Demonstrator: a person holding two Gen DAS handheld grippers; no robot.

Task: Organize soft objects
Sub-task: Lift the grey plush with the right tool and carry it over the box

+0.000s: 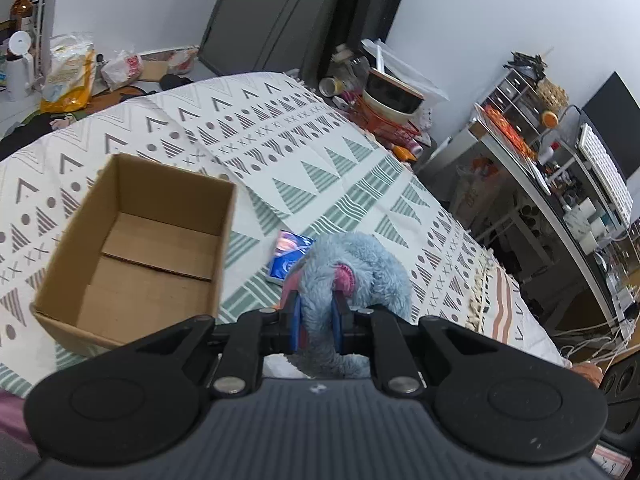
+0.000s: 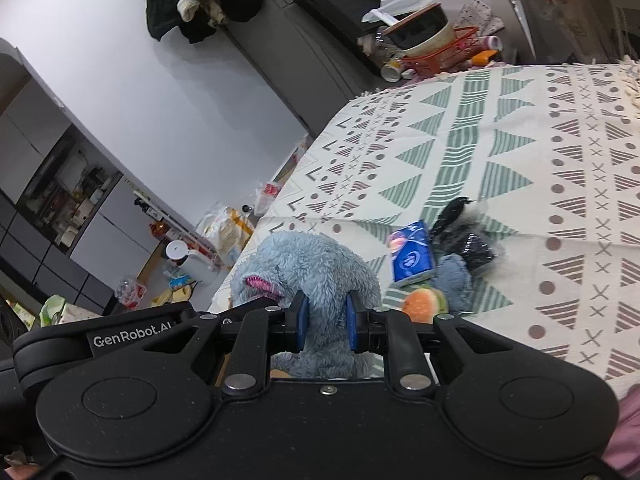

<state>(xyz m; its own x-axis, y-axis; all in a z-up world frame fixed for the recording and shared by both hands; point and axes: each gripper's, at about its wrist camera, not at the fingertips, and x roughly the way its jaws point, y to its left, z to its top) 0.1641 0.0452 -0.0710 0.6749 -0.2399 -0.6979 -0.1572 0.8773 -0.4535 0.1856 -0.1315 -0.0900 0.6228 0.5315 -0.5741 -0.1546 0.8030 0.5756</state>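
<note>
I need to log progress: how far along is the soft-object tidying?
Nothing packed yet: the brown cardboard box looks empty. In hand: both the left tool and right tool clamp the fluffy blue plush toy. Left on the patterned cloth: the blue tissue pack.

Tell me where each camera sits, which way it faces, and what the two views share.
Left wrist: rides the left tongs, facing the cardboard box on the patterned cloth; own fingers show.
Right wrist: rides the right tongs, facing across the cloth; own fingers show.
Shared: the blue plush toy, clamped by both, and the blue packet.
</note>
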